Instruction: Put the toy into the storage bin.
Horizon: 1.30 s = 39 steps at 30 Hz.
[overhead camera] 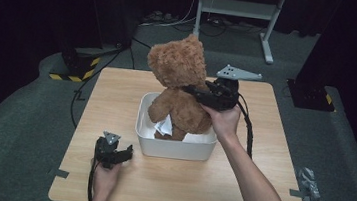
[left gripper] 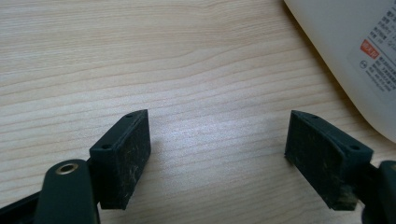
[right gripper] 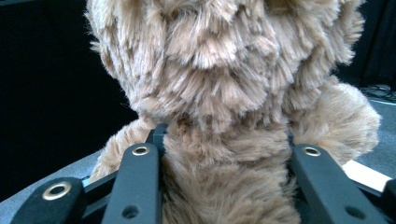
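Overhead, we hold the teddy bear (overhead camera: pixel 181 83) upright with its legs in the white tub (overhead camera: pixel 174 148); our right gripper (overhead camera: pixel 202 97) is clamped at its neck. Our left gripper (left gripper: pixel 217 154), seen along its own jaws, gapes wide and empty above the table (left gripper: pixel 140 56). Close up, the right jaws sink into fur: soft, light, best pinched at the narrow neck.
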### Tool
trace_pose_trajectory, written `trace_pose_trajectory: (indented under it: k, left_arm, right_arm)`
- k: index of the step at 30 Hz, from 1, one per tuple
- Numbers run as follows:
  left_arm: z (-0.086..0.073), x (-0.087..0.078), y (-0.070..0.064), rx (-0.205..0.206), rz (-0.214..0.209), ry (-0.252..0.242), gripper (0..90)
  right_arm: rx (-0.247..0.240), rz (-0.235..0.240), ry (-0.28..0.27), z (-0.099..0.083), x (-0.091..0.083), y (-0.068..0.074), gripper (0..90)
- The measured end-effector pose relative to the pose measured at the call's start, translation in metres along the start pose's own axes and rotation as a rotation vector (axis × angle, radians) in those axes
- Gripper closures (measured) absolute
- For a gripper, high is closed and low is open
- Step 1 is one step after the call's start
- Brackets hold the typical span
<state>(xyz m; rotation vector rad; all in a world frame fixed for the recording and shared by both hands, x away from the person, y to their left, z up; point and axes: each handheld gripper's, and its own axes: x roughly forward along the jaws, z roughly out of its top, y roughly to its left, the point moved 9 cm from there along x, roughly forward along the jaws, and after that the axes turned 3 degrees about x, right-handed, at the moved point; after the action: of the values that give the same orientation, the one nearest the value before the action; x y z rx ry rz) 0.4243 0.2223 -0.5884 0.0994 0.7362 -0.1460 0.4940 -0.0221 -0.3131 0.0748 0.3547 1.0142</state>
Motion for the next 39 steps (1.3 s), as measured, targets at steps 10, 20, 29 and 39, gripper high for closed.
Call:
trace_pose_trajectory:
  k: [10,20,29,39]
  left_arm:
    - [0.0,0.0,0.0,0.001,0.0,0.0,22.2]
    - [0.0,0.0,0.0,-0.001,0.001,-0.002,22.3]
    - [0.0,0.0,0.0,-0.006,-0.001,-0.003,22.2]
    - [0.0,0.0,0.0,-0.006,-0.001,-0.003,22.2]
  right_arm:
    - [0.008,0.004,0.026,-0.008,0.009,0.001,59.7]
    - [0.04,0.003,0.041,-0.018,0.014,-0.008,59.7]
    - [0.052,-0.01,0.048,-0.025,0.016,-0.012,59.0]
    - [0.059,-0.02,0.063,-0.031,0.019,-0.017,58.8]
